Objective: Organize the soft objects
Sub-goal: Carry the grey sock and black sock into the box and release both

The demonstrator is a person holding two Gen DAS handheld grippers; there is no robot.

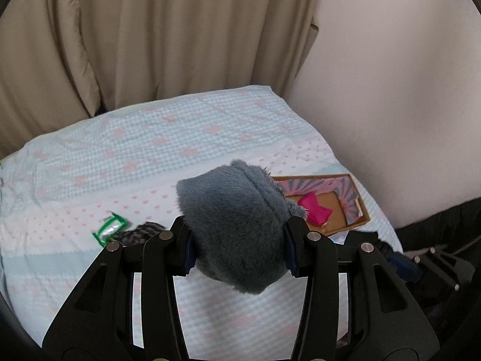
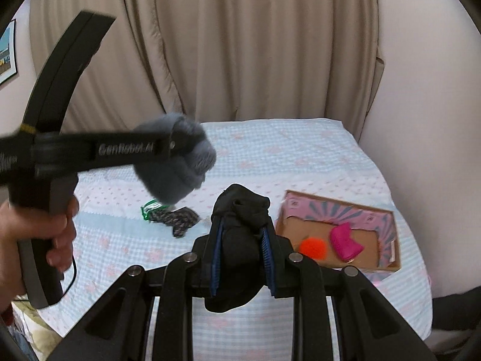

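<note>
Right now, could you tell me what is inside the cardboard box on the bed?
The cardboard box holds a pink pouch and an orange pom-pom. In the left wrist view the grey plush covers the box's near left end, hiding the pom-pom.

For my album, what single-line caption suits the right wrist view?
Right hand-held gripper clutches a black sock above a bed beside a cardboard box.
</note>
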